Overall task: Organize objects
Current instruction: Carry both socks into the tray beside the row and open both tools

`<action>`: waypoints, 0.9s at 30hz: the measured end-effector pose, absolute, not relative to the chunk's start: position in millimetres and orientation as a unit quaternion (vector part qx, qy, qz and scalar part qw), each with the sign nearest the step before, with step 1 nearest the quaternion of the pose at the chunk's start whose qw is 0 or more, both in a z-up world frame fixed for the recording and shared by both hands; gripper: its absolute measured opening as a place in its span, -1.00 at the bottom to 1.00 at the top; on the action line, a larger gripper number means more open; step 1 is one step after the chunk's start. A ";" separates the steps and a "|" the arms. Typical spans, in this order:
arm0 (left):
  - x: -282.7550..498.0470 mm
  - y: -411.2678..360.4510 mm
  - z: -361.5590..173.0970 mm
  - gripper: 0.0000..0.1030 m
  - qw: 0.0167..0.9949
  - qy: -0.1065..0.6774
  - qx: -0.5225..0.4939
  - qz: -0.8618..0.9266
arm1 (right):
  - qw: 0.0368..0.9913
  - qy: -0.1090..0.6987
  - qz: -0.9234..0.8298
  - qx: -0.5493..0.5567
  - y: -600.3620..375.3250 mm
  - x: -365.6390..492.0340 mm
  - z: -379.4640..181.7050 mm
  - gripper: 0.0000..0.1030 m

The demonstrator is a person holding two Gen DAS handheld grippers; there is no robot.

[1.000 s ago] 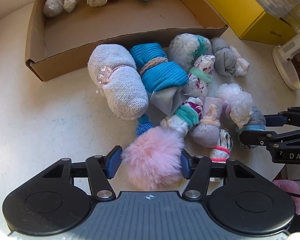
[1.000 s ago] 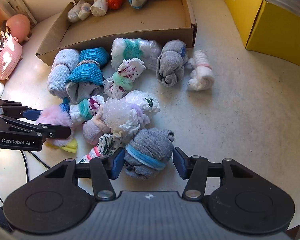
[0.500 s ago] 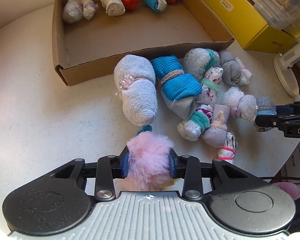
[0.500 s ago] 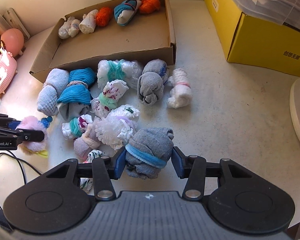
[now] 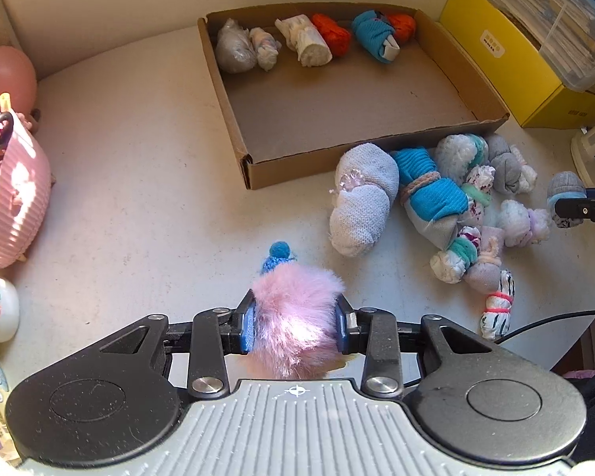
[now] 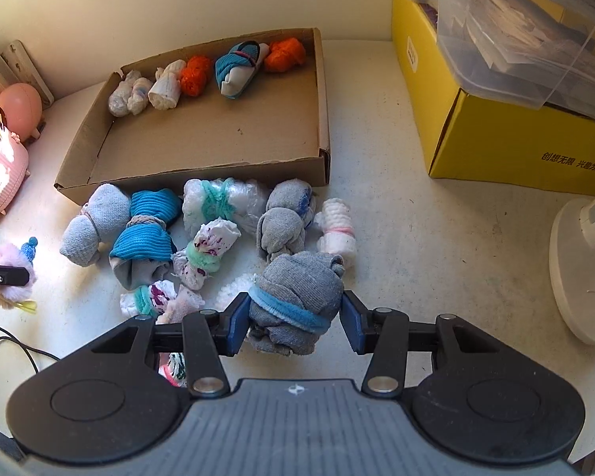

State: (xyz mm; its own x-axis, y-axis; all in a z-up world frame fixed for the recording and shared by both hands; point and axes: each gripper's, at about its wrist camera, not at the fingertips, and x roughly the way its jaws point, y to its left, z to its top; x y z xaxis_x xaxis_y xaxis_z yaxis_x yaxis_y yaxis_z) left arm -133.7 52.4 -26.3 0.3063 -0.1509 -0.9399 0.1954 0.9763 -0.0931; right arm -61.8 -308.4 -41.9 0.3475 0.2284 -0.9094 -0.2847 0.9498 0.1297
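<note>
Left wrist view: a pink fluffy ball [image 5: 295, 317] is clamped between the left tongs [image 5: 295, 327], held in front of the cardboard box [image 5: 448, 51]. A grey sock bundle [image 6: 297, 301] is pinched by the right tongs [image 6: 295, 325], likewise before that box, above the tabletop [image 6: 436, 246].

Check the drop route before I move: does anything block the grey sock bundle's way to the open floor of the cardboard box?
Loose sock bundles lie against the cardboard box's near wall; its floor is bare.
</note>
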 end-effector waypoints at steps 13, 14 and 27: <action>-67.3 113.3 34.8 -0.17 0.868 0.496 -0.023 -0.017 | 0.849 0.503 0.164 -0.008 -294.6 -7.6 -8.8 -0.13; -61.9 113.4 39.5 -0.17 0.871 0.490 -0.026 -0.020 | 0.852 0.497 0.167 -0.008 -291.2 -2.7 -5.1 -0.13; 4.4 45.6 22.9 -0.16 0.879 0.467 -0.046 -0.084 | 0.850 0.456 0.263 -0.031 -212.7 51.5 11.4 -0.13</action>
State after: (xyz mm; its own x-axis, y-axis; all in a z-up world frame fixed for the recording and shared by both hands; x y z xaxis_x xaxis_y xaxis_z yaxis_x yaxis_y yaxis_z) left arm 4.4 45.6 22.9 0.5491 -0.1900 -0.8139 0.1037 0.9818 -0.1592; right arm 51.5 -212.7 11.4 0.4459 0.4185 -0.7912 -0.4751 0.8598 0.1870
